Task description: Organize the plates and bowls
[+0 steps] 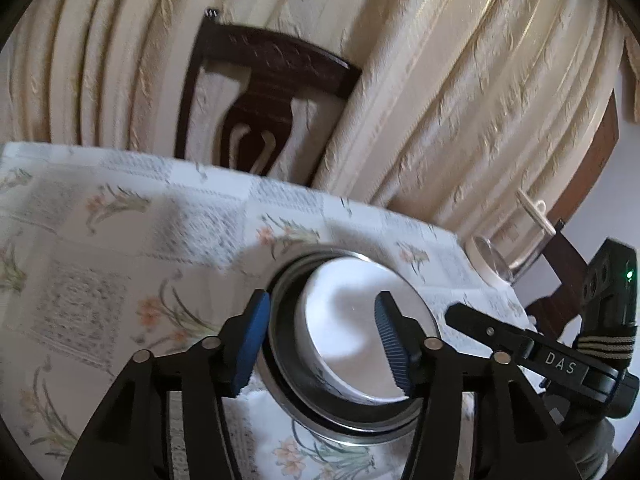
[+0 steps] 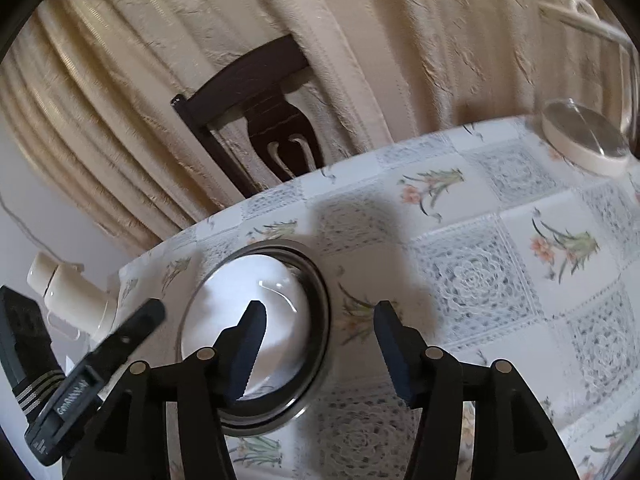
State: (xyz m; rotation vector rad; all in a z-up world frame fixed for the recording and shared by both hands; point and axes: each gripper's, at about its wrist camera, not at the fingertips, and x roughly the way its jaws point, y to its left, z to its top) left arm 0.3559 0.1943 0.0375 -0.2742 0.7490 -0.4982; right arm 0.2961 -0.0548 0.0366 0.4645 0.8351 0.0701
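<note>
Right gripper (image 1: pixel 452 312) arm reads "DAS", by white bowl (image 1: pixel 344 320) in steel dish (image 1: pixel 288 372)

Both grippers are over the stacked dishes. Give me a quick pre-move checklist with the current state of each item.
1. Left gripper open: ok.
2. Right gripper open, holding nothing: ok.
3. White bowl sits inside the dark-rimmed plate: ok.
4. Left fingers straddle the bowl's near rim: cannot tell; one pad lies outside the plate's edge.
5. Grippers clear of each other: ok, though close.
6. Glass lid out of the way: ok.
</note>
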